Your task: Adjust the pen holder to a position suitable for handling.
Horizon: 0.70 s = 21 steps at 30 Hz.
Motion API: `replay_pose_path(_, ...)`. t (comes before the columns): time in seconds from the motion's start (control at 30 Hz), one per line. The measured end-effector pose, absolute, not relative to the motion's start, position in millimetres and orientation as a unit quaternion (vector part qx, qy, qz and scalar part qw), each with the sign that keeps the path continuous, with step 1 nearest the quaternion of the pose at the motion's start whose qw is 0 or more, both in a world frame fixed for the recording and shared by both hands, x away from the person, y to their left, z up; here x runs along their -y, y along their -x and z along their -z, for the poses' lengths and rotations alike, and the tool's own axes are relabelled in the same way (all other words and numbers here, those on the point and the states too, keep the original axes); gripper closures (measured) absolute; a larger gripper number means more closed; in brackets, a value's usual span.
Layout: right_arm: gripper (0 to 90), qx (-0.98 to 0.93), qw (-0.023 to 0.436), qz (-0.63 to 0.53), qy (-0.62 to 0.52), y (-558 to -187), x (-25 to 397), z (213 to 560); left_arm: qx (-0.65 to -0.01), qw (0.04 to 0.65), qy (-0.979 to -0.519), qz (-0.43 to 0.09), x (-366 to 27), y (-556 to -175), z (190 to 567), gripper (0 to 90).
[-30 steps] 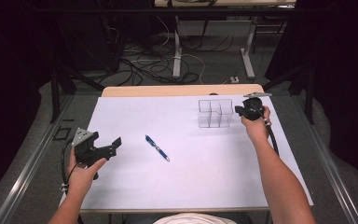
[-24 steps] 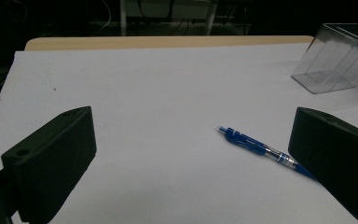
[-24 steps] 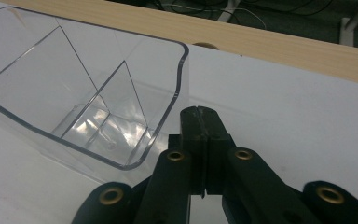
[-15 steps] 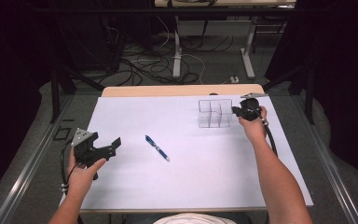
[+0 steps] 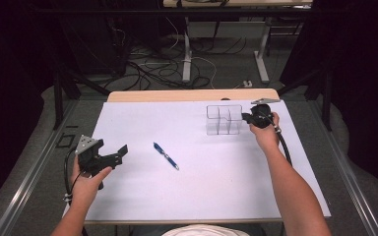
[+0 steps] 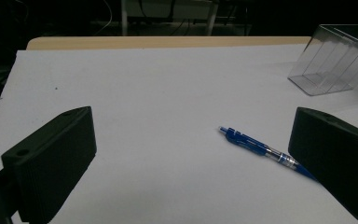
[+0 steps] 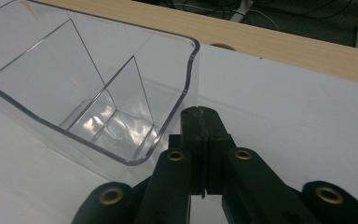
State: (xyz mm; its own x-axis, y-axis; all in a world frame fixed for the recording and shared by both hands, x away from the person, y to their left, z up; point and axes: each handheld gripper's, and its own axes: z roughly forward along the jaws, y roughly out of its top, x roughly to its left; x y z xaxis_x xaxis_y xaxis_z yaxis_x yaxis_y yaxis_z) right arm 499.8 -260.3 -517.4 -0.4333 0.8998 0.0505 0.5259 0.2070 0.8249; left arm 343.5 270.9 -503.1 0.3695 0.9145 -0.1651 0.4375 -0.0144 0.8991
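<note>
A blue pen [image 5: 166, 156] lies slantwise on the white table cover [image 5: 202, 182], left of the middle. In the left gripper view the pen [image 6: 261, 150] lies ahead, partly hidden behind the right jaw. My left gripper [image 5: 117, 155] is held open at the table's left side, nothing between its jaws [image 6: 193, 130]. A clear divided box [image 5: 224, 119] stands upright at the back right. My right gripper [image 5: 250, 118] is shut, its tips [image 7: 200, 116] close against the box's [image 7: 98, 107] outer corner, with nothing seen between the jaws.
The bare wooden table edge [image 5: 192, 95] runs along the back. Beyond it on the floor are cables [image 5: 142, 64] and desk legs [image 5: 262, 54]. Metal rails [image 5: 29, 172] flank the table on both sides.
My right gripper has edged a little left, closer to the clear box. The left gripper and the pen have stayed put.
</note>
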Motion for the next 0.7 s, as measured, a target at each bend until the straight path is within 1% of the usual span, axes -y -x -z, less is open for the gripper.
replay_pose_path(0.57, 90.0, -0.742, 0.211, -0.426, -0.472, -496, 230, 521, -0.504, 0.487, -0.670, -0.245, -271, -344, 503, 0.6)
replay_pose_path(0.7, 90.0, -0.742, 0.206, -0.428, -0.473, -494, 216, 521, -0.504, 0.487, -0.670, -0.245, -271, -344, 503, 0.6)
